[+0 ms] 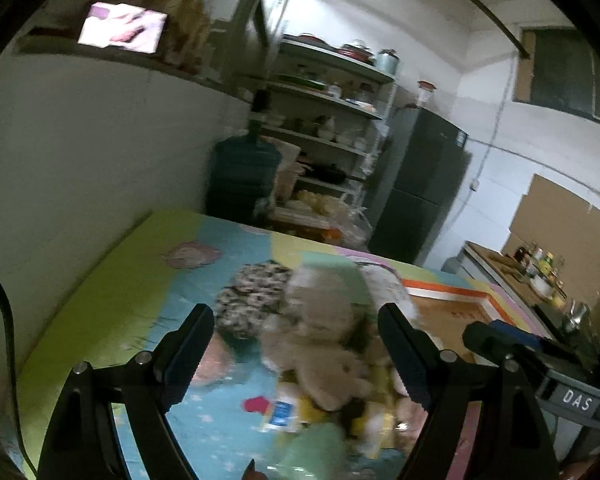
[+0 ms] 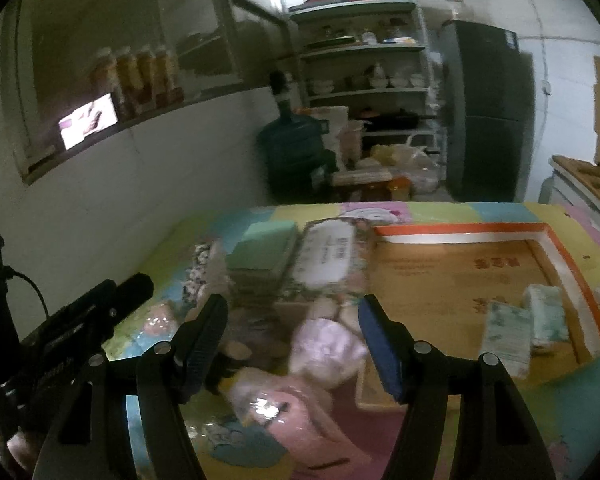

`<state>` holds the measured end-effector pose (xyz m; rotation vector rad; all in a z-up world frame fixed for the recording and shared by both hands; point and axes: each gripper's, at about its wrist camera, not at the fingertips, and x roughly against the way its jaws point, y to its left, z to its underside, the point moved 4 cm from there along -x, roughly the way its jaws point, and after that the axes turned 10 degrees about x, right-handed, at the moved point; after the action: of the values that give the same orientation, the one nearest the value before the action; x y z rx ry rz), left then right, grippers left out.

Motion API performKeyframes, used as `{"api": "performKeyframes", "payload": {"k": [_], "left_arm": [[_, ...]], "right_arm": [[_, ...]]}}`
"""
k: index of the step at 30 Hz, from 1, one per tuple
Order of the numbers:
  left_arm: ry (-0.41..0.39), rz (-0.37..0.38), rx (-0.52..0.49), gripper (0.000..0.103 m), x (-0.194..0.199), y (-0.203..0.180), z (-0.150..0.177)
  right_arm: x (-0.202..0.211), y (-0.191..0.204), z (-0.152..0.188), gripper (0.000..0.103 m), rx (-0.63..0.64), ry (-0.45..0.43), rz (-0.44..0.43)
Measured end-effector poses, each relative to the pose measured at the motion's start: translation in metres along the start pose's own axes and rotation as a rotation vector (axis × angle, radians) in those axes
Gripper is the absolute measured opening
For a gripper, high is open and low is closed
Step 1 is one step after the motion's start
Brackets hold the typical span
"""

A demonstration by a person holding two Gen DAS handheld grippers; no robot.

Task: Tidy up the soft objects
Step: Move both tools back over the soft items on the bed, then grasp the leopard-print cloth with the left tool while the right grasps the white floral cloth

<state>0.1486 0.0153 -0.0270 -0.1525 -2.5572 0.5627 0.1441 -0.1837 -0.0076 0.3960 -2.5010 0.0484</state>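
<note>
Where the patterned sheet (image 2: 500, 216) covers the bed, the stock lies as follows. Box lid (image 2: 460, 264): cardboard, orange-and-white rim, flat on the sheet's right part; two tissue packs (image 2: 524, 328) inside, near its right wall. Green block (image 2: 266, 246): on a stack left of the lid, touching a white-labelled wipes pack (image 2: 328, 256). Floral cloth (image 1: 252, 300): left of the green block. Soft pile: a beige plush (image 1: 324, 352) in the left wrist view, a pale pink bundle (image 2: 324, 344) and a pink bag (image 2: 300, 420) in the right wrist view, heaped just beside the lid's near-left corner; blurred, so single items are hard to tell.

Left gripper (image 1: 296, 344): jaws wide apart, nothing between the pads, above the plush. Right gripper (image 2: 292, 344): jaws wide apart, holding nothing, over the pink bundle.

Background: shelf rack (image 2: 364, 48), water jug (image 2: 296, 152), fridge (image 2: 488, 112).
</note>
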Motion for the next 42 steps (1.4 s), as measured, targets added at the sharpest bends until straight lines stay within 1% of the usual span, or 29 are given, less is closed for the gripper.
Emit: {"api": "performKeyframes", "payload": {"k": [4,6,8,12,15,19,23,28,32,36,38,40,41,42], "left_arm": [[0.014,-0.016,0.017,0.084,-0.004,0.022,-0.006],[0.038,-0.009,0.018,0.084,-0.01,0.029,-0.009],[0.081,-0.001,0.013,0.083,-0.019,0.037,-0.012],[0.14,0.027,-0.037,0.083,-0.04,0.041,-0.016],[0.186,0.045,-0.091,0.079,-0.059,0.041,-0.016],[0.243,0.072,-0.135,0.078,-0.079,0.041,-0.012],[0.269,0.061,-0.153,0.076,-0.092,0.044,-0.012],[0.33,0.061,-0.138,0.066,-0.109,0.053,-0.012],[0.398,0.101,-0.099,0.06,-0.123,0.059,-0.01],[0.436,0.128,-0.095,0.051,-0.132,0.058,-0.007],[0.443,0.135,-0.099,0.047,-0.134,0.057,-0.008],[0.445,0.139,-0.102,0.036,-0.136,0.056,-0.007],[0.448,0.141,-0.102,0.033,-0.137,0.055,-0.007],[0.454,0.144,-0.103,0.028,-0.138,0.053,-0.006]], "right_arm": [[-0.013,0.02,-0.004,0.07,0.031,0.018,-0.029],[-0.02,0.028,-0.006,0.07,0.043,0.026,-0.045],[-0.029,0.037,-0.009,0.07,0.053,0.037,-0.061],[-0.046,0.053,-0.012,0.07,0.069,0.059,-0.087],[-0.056,0.057,-0.013,0.07,0.064,0.072,-0.102],[-0.071,0.059,-0.014,0.07,0.035,0.089,-0.12],[-0.086,0.059,-0.015,0.07,0.01,0.107,-0.122],[-0.099,0.06,-0.016,0.07,-0.006,0.12,-0.131],[-0.107,0.06,-0.017,0.07,-0.017,0.126,-0.131],[-0.114,0.059,-0.016,0.07,-0.03,0.136,-0.13],[-0.117,0.058,-0.015,0.07,-0.034,0.14,-0.13],[-0.12,0.058,-0.016,0.07,-0.033,0.143,-0.131],[-0.12,0.06,-0.015,0.069,-0.03,0.145,-0.132],[-0.121,0.061,-0.016,0.067,-0.025,0.144,-0.132]]}}
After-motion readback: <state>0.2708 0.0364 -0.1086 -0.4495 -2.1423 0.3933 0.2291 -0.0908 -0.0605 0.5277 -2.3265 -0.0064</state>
